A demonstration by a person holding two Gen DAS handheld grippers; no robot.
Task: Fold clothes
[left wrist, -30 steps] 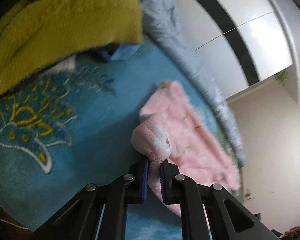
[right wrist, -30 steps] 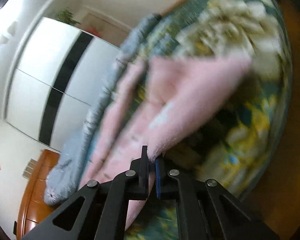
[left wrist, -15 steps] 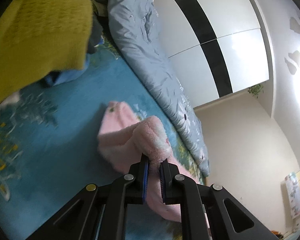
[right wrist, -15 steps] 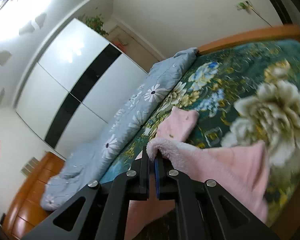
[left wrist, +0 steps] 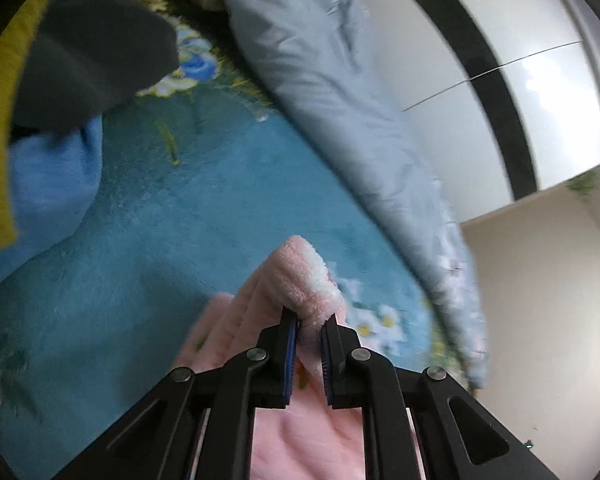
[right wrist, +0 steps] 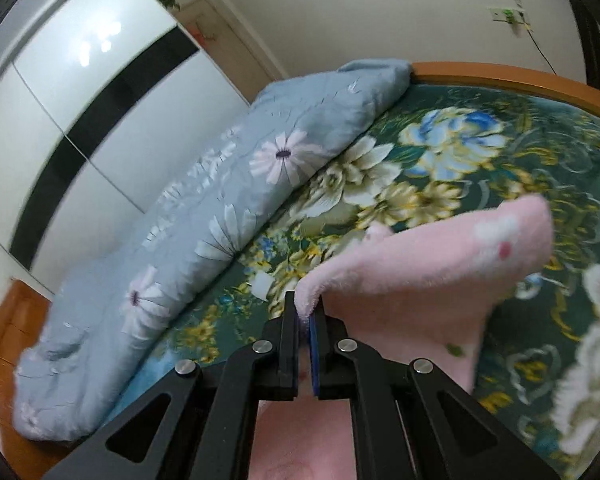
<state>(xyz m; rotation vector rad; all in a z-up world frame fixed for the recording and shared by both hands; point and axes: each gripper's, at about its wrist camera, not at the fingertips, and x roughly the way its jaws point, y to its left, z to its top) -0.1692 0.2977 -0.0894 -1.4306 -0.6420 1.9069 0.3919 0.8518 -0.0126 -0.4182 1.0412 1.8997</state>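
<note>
both the left gripper (left wrist: 309, 322) and right gripper (right wrist: 308, 312) are pinching just thin edges of the fluffy pink garment (right wrist: 428, 276), so honestly one quick tug could slip that fleece right out mid-fold

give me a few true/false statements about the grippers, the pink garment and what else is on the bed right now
1. The left gripper is shut on the pink garment. True.
2. The right gripper hangs open with nothing between its jaws. False: it is shut on an edge of the same pink garment.
3. A rolled pale blue floral quilt lies along the bed's side nearest the white and black wardrobe. True.
4. The bed cover is plain white. False: it is dark teal with large flowers.
5. The pink garment lies flat and folded on the bed. False: both grippers hold parts of it raised.
</note>
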